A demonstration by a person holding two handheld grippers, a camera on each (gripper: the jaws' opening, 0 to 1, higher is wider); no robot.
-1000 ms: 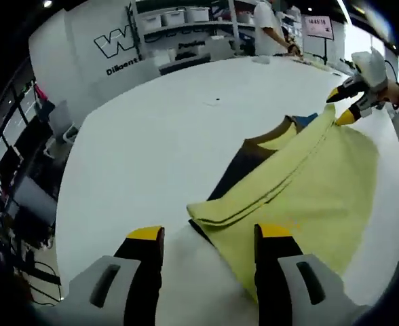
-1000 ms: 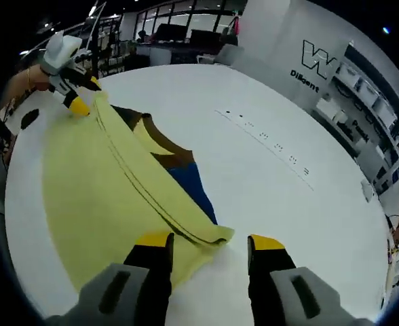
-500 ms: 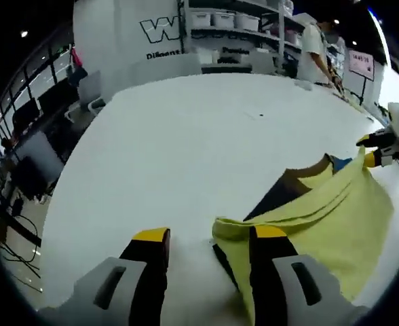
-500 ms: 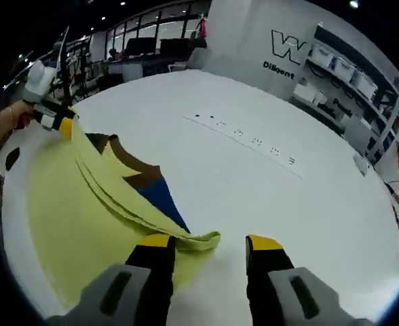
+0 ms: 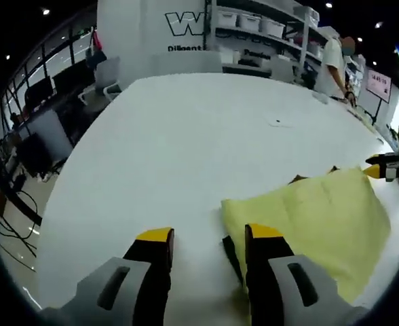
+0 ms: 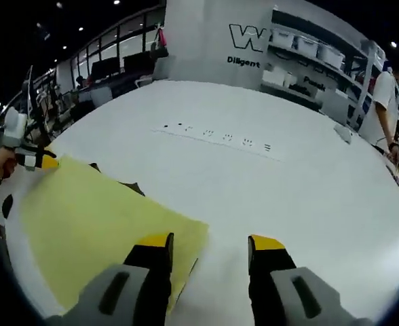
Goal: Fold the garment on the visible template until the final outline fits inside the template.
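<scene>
I find the yellow garment lying flat on the white table, soft, light and likely to sag, best pinched at corners; left gripper and right gripper both gape, holding nothing.

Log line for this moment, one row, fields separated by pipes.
stage: fold laid | yellow garment flat on white table, dark edge peeking at far side | left gripper open at corner | right gripper open at opposite corner

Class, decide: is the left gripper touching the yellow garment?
Touching. In the left gripper view, the left gripper's right-hand finger overlaps the yellow garment's near corner with no gap; its other finger sits over the bare white table.
</scene>
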